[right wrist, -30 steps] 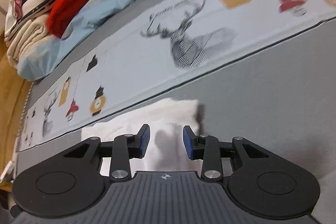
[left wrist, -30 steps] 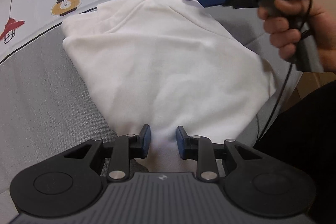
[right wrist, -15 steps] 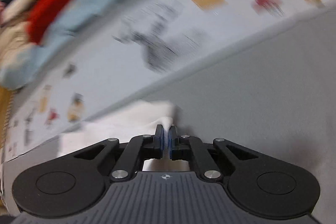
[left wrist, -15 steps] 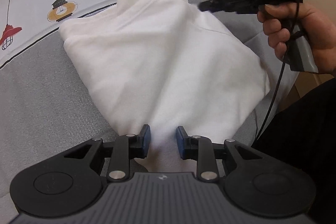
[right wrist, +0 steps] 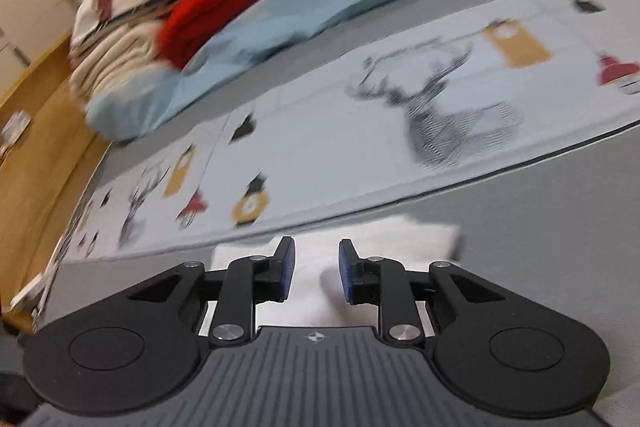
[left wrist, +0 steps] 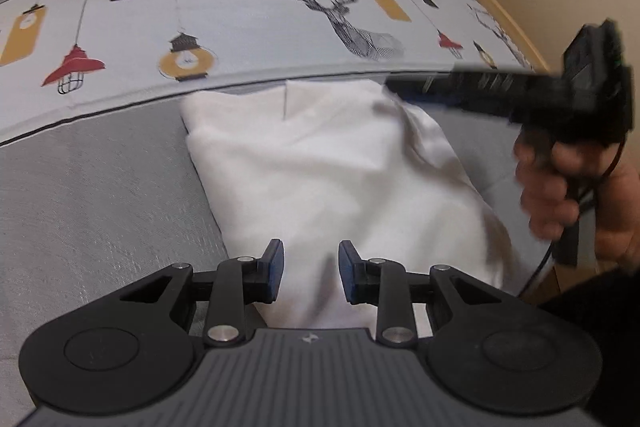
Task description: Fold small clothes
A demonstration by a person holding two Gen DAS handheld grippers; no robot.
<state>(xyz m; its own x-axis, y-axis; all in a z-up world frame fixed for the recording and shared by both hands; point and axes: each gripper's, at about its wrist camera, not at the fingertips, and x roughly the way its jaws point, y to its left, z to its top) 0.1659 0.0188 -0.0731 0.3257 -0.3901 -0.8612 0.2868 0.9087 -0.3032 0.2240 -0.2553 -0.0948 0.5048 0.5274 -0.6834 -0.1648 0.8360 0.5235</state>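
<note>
Jaws of the left gripper stand apart above the near edge of a folded, rumpled white garment on the grey bed; the right gripper's jaws are opening over its far right corner, gripping nothing.

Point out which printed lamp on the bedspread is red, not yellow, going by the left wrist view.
The red cage lamp print, hanging at the left with a wide red shade and wire cage. The round yellow lantern print beside it has a dark cap instead.
</note>
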